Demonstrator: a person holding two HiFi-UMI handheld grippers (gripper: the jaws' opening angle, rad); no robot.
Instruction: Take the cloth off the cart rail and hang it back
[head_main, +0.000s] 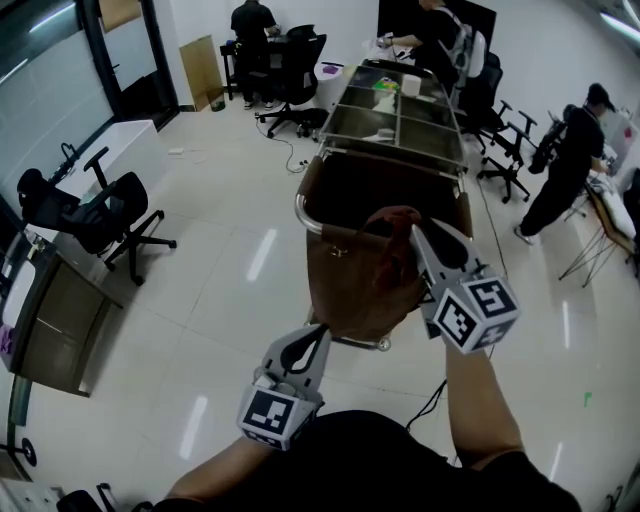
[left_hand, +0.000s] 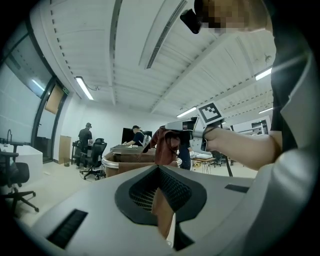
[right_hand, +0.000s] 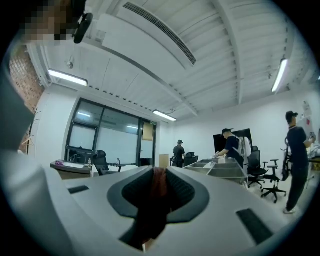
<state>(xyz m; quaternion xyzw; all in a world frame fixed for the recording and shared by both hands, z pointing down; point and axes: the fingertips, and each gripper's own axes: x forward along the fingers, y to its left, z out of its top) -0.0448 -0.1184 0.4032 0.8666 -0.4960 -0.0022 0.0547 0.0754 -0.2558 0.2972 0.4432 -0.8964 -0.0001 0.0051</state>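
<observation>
A dark red cloth (head_main: 396, 252) hangs bunched from my right gripper (head_main: 414, 232), which is shut on its top, above the near end of the brown cart (head_main: 345, 300). The cloth is lifted clear of the cart's silver rail (head_main: 300, 214). In the right gripper view the cloth (right_hand: 159, 186) fills the slot between the jaws. The left gripper view shows the cloth (left_hand: 165, 144) held up by the right gripper (left_hand: 172, 127) over the cart (left_hand: 125, 162). My left gripper (head_main: 320, 334) sits lower, just in front of the cart's near edge, jaws together with nothing in them.
The cart's far half holds glass-topped compartments (head_main: 395, 120). Black office chairs (head_main: 110, 215) and a desk (head_main: 50, 310) stand to the left. People work at the far desks (head_main: 255, 30) and on the right (head_main: 570, 160). A cable (head_main: 430, 405) lies on the floor.
</observation>
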